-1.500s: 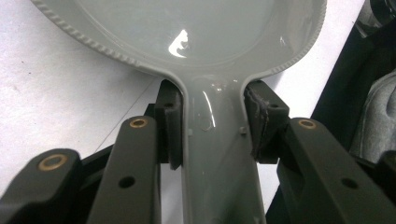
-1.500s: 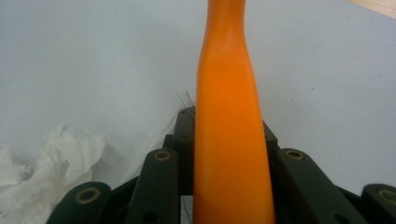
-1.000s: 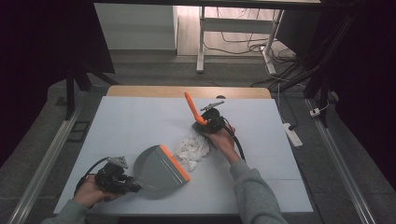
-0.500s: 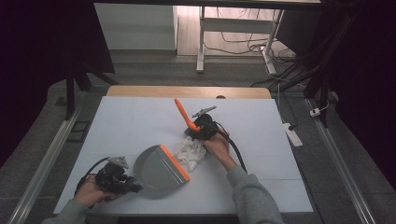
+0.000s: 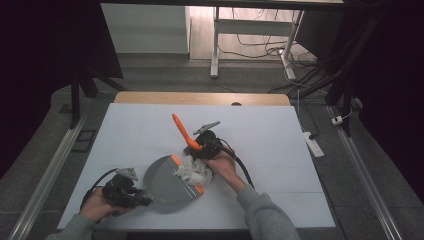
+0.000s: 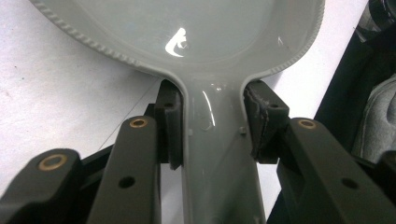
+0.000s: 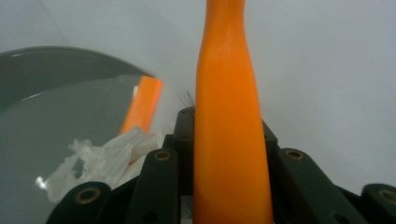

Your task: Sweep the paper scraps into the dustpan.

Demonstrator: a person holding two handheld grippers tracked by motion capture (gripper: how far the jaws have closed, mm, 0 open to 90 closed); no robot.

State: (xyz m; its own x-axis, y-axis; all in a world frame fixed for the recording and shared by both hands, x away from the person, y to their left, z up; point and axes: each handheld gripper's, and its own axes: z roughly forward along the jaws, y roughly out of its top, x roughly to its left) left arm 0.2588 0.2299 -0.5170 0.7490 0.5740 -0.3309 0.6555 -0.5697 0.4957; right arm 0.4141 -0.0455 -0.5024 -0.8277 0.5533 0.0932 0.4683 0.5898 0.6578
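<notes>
A grey dustpan with an orange lip lies on the white table near its front left. My left gripper is shut on its handle; in the left gripper view the pads clamp the grey dustpan handle from both sides. My right gripper is shut on an orange brush handle that slants up and to the left. A crumpled white paper wad lies at the lip, just below that gripper. In the right gripper view the brush handle rises between the jaws, with the paper wad on the dustpan.
The white table top has a wooden strip along its far edge. A power strip lies on the floor to the right. Metal rails run along both sides of the table.
My right gripper has moved left and nearer with the brush, and the paper wad has shifted with it onto the dustpan's lip. The left gripper and dustpan have stayed put.
</notes>
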